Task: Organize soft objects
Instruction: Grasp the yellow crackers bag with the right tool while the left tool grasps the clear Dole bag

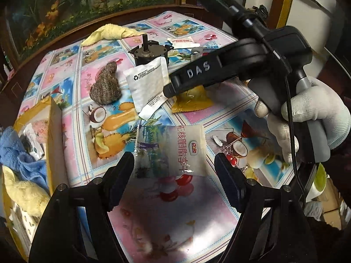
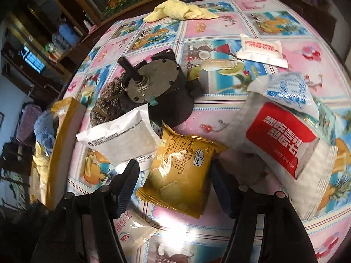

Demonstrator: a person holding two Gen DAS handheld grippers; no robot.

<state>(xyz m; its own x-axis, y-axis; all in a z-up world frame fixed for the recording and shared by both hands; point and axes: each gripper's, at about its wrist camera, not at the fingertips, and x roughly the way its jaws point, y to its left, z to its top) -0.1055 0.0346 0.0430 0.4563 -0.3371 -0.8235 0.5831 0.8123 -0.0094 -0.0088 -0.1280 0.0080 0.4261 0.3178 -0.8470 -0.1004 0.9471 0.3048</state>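
Right gripper [image 2: 175,175] jaws half-spread, straddling a crinkly yellow foil cracker packet [image 2: 179,171], not yet pinching; next likely closing to lift it. Left gripper [image 1: 174,171] hovers wide over a white plum sachet [image 1: 171,151].

A glossy plastic tablecloth [image 2: 252,114], brightly printed, is seen reflecting glare. The cracker packet [image 2: 182,173] is wrapped in shiny crinkled yellow film, and the white sachet [image 2: 122,140] looks matt and papery. The motor [image 2: 153,83] shows dull scuffed metal. Fluffy yellow cloth [image 2: 182,11] and a coarse knitted piece [image 1: 105,87] are seen.
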